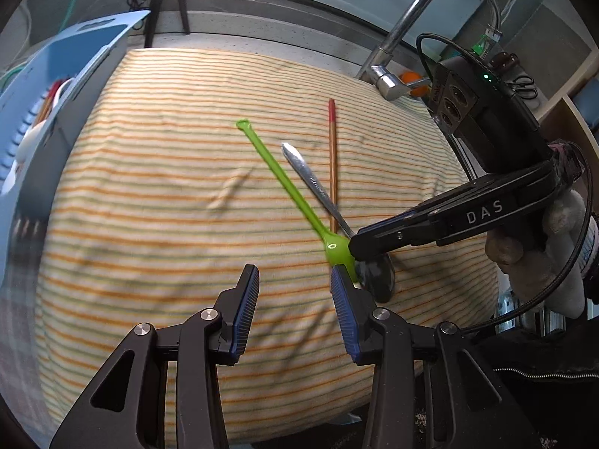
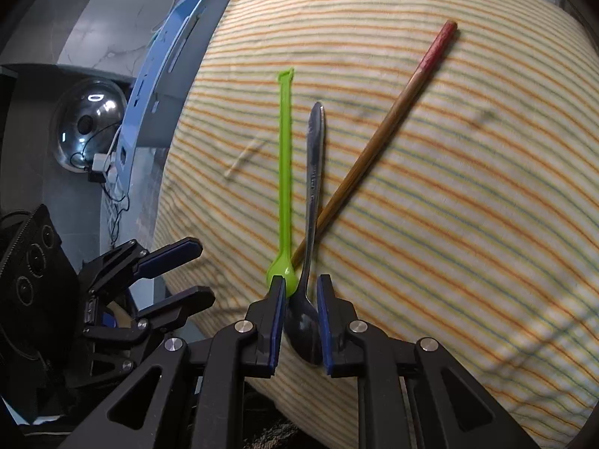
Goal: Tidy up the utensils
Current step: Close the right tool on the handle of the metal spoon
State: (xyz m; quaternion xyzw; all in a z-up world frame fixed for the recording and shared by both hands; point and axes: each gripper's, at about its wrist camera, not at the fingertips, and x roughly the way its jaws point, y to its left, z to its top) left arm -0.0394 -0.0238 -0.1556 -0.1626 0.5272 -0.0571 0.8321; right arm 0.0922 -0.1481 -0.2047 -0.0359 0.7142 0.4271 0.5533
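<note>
A green plastic spoon (image 1: 284,183) (image 2: 285,172), a metal spoon (image 1: 318,187) (image 2: 313,187) and a brown chopstick with a red end (image 1: 332,161) (image 2: 382,146) lie together on a striped cloth (image 1: 168,205) (image 2: 468,205). My right gripper (image 2: 299,310) (image 1: 355,247) has its fingers on either side of the metal spoon's bowl (image 2: 305,329), close but with small gaps; the green spoon's bowl touches its left finger. My left gripper (image 1: 295,288) (image 2: 187,273) is open and empty, just left of the spoon bowls.
A blue dish rack (image 1: 56,93) (image 2: 164,60) holding utensils stands at the cloth's left edge. A chrome faucet (image 1: 430,18) rises at the back right. A steel bowl (image 2: 88,123) sits beyond the rack.
</note>
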